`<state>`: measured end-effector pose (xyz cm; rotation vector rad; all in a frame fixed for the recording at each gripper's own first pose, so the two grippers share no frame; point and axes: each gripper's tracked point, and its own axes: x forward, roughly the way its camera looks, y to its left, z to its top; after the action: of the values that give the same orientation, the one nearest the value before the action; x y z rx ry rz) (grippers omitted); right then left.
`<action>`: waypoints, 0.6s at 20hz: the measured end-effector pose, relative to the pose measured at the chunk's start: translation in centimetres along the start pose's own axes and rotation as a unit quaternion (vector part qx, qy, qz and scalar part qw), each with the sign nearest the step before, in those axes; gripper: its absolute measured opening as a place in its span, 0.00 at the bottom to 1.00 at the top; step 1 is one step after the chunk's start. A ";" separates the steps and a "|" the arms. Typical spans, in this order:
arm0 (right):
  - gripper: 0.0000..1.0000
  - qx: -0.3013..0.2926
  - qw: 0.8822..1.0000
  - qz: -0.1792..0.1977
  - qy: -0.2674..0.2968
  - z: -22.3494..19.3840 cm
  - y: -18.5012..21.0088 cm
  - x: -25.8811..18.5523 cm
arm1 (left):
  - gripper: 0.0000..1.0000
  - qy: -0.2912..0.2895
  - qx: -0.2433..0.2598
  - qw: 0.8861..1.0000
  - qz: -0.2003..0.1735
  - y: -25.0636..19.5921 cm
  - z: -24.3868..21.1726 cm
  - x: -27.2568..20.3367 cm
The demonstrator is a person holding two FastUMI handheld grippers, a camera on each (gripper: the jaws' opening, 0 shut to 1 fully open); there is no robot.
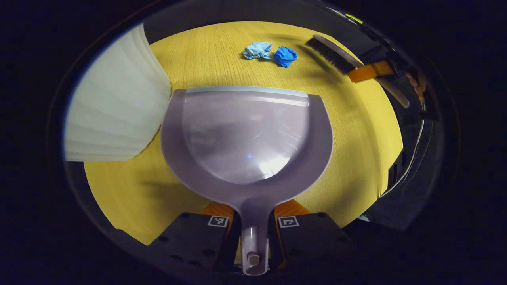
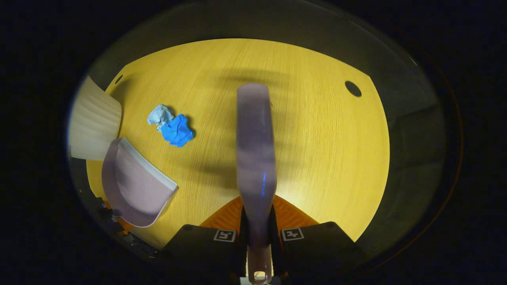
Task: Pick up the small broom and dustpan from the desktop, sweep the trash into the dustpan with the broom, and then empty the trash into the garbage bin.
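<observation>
My left gripper is shut on the handle of the pale grey dustpan, whose open lip faces the trash. Two crumpled scraps, a light blue one and a deep blue one, lie together on the yellow wooden desktop beyond the lip. Farther right, the broom hovers with dark bristles down, held by the other gripper. In the right gripper view my right gripper is shut on the broom, seen from its back. The scraps and the dustpan lie to its left.
A white ribbed garbage bin stands at the desk's left, right beside the dustpan; it also appears at the left edge in the right gripper view. A round cable hole is in the desktop at far right. Dark desk edges surround the surface.
</observation>
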<state>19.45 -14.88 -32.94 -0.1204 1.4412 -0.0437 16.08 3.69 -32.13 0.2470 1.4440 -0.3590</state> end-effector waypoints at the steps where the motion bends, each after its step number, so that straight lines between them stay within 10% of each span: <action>1: 0.27 -0.033 0.999 -0.012 -0.002 1.8 -0.1 0.7 | 0.29 0.005 0.014 1.000 0.000 0.4 0.2 -0.2; 5: 0.27 -0.136 0.990 -0.037 -0.015 7.1 -0.4 1.9 | 0.30 0.024 0.065 0.998 0.007 2.2 1.4 -0.5; 12: 0.27 -0.260 0.964 0.034 0.048 6.8 5.9 2.1 | 0.29 0.024 0.136 0.990 0.026 5.1 4.5 -0.3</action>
<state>26.19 -8.86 -34.81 -0.5060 1.5256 0.3931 22.21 6.72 -31.59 0.5159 1.4315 -0.5104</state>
